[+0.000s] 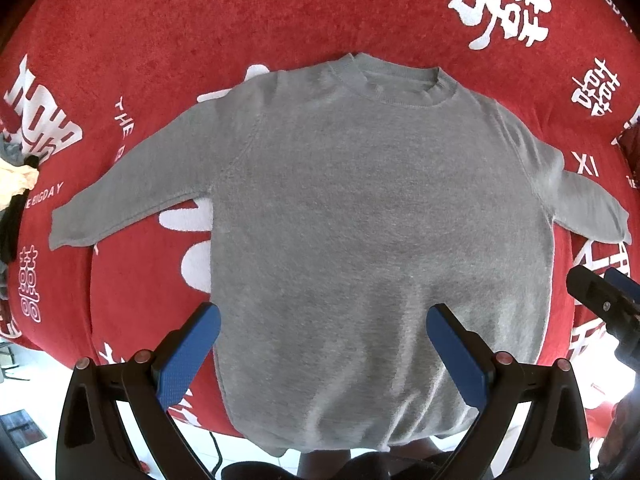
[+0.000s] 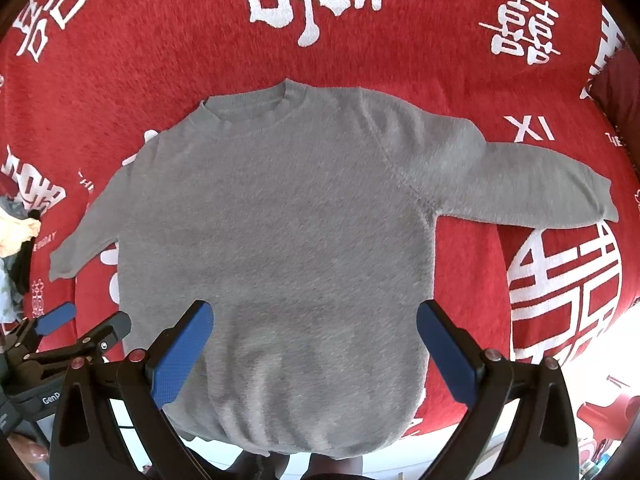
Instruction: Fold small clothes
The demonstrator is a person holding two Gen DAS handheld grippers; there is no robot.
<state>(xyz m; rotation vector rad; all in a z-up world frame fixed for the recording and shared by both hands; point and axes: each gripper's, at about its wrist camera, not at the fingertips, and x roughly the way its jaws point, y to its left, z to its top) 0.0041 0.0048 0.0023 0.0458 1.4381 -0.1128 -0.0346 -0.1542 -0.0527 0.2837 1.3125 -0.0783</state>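
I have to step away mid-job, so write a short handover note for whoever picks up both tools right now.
Left tool: open, empty, above the sweater's lower half.
Right tool: open, empty, alongside it.
Grey sweater: spread flat, face up, on the red blanket, both sleeves out, collar on the far side.
Pile of other clothes: at the left edge.
Done: sweater laid out.
Left: every fold, sleeves first, probably.

Soft matt grey knit sweater (image 1: 360, 200) on fuzzy red terry-like cloth (image 1: 200, 20).
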